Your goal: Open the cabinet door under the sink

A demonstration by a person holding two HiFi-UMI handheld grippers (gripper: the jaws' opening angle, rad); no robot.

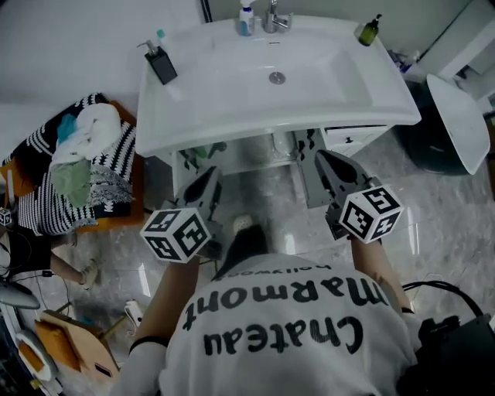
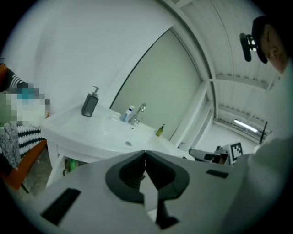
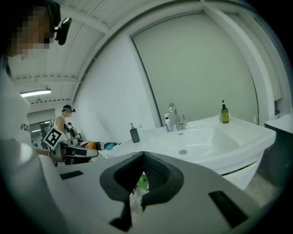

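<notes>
Two clenched, empty: left gripper (image 1: 207, 179), right gripper (image 1: 323, 158), clear of sink cabinet (image 1: 352, 139).

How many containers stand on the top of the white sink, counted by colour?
Black pump dispenser: 1
White and blue bottle: 1
Olive-green bottle: 1
Pale item with teal top, kind unclear: 1
Total: 4

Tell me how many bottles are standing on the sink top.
3. A black pump dispenser at the left rear, a white-and-blue bottle beside the faucet, a green bottle at the right rear corner. A small teal-capped thing by the dispenser is too small to tell.
</notes>
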